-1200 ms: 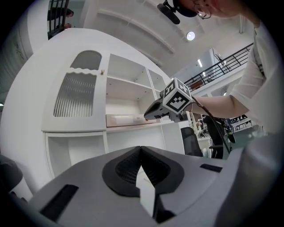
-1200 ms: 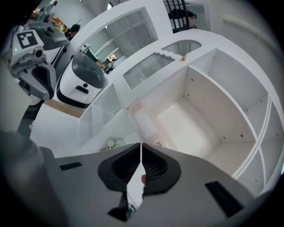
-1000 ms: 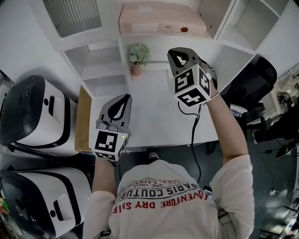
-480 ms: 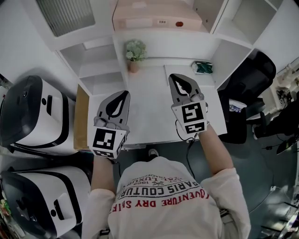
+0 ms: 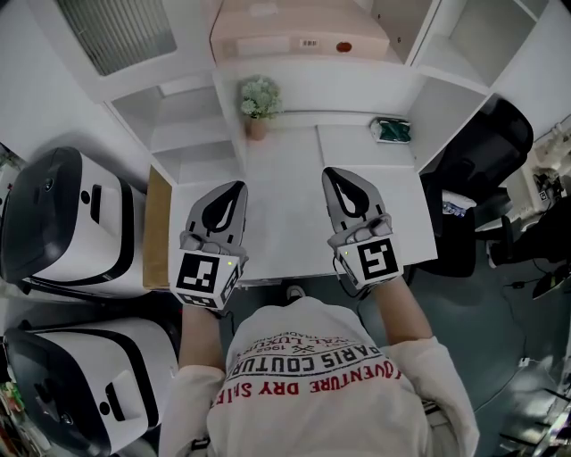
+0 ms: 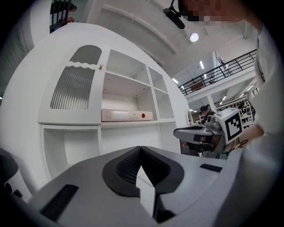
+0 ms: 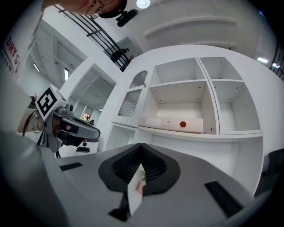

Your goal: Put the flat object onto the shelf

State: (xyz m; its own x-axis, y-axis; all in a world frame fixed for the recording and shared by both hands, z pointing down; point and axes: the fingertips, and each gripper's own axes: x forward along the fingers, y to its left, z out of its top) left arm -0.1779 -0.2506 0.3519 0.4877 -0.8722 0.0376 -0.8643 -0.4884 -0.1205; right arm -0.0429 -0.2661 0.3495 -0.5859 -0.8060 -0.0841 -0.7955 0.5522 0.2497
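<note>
Potted plant (image 5: 259, 105), green packet (image 5: 391, 130), black chair (image 5: 483, 150)

Bright, even light across the white shelving (image 5: 169, 125) in the head view, with soft shadows only. Both gripper views bulge hard, dark vignette round the rim. A ceiling lamp (image 6: 194, 37) flares overhead, and the near grey foreground goes soft, out of focus.

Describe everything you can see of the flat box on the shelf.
The flat box is pale pink, long and low, with softly rounded corners and a smooth matt look, like card or plastic. Its front edge carries a small white label and, to the right of it, a round red dot. It is closed and lies flat, lengthwise along the white shelf, front edge facing outward. Only the shelf board under it touches it.
</note>
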